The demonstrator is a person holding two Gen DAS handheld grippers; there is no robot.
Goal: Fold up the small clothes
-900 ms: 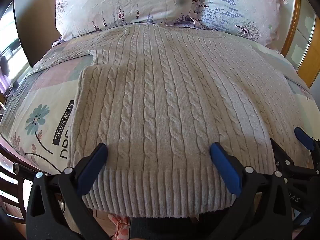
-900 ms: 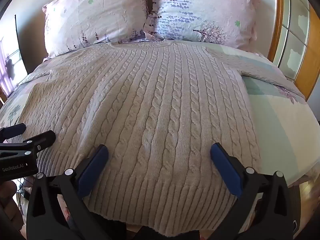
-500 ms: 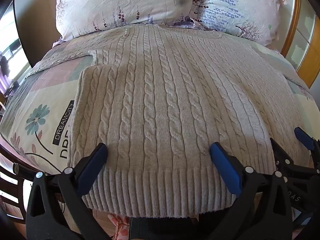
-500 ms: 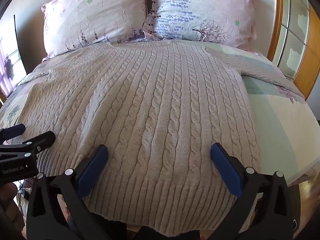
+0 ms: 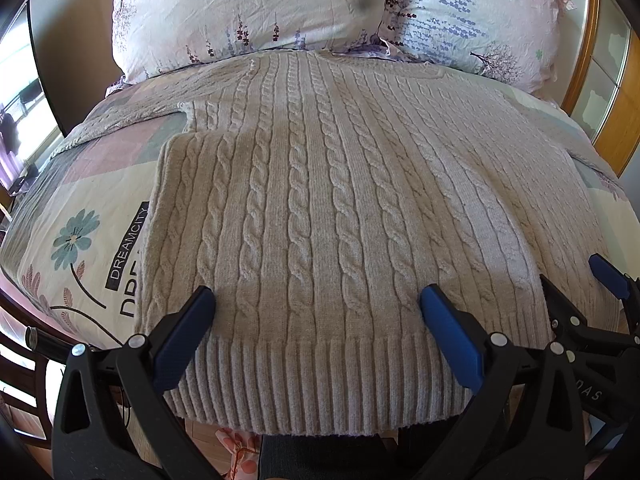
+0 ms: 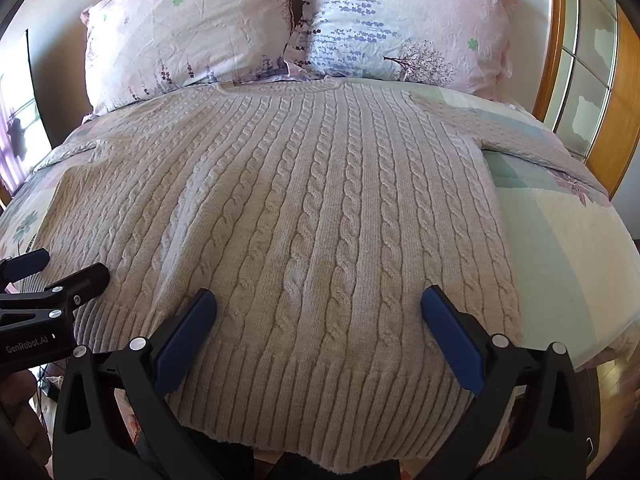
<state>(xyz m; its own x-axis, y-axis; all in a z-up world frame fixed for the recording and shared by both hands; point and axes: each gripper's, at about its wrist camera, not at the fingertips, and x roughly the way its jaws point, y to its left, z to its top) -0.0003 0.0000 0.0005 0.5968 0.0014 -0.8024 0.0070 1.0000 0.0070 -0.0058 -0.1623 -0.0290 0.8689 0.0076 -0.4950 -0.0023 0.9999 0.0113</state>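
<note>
A beige cable-knit sweater (image 5: 320, 200) lies flat on the bed, collar toward the pillows, ribbed hem (image 5: 320, 384) hanging over the near edge. It also fills the right wrist view (image 6: 304, 220). My left gripper (image 5: 316, 312) is open, its blue pads over the left part of the hem. My right gripper (image 6: 320, 312) is open over the right part of the hem. The right gripper shows at the right edge of the left wrist view (image 5: 592, 300); the left gripper shows at the left edge of the right wrist view (image 6: 48, 276). Neither holds the sweater.
Two floral pillows (image 5: 248, 12) (image 6: 400, 20) stand at the head of the bed. A printed sheet (image 5: 80, 248) covers the mattress. A wooden-framed glass panel (image 6: 580, 60) stands on the right. The sweater's sleeves (image 6: 540, 148) spread out sideways.
</note>
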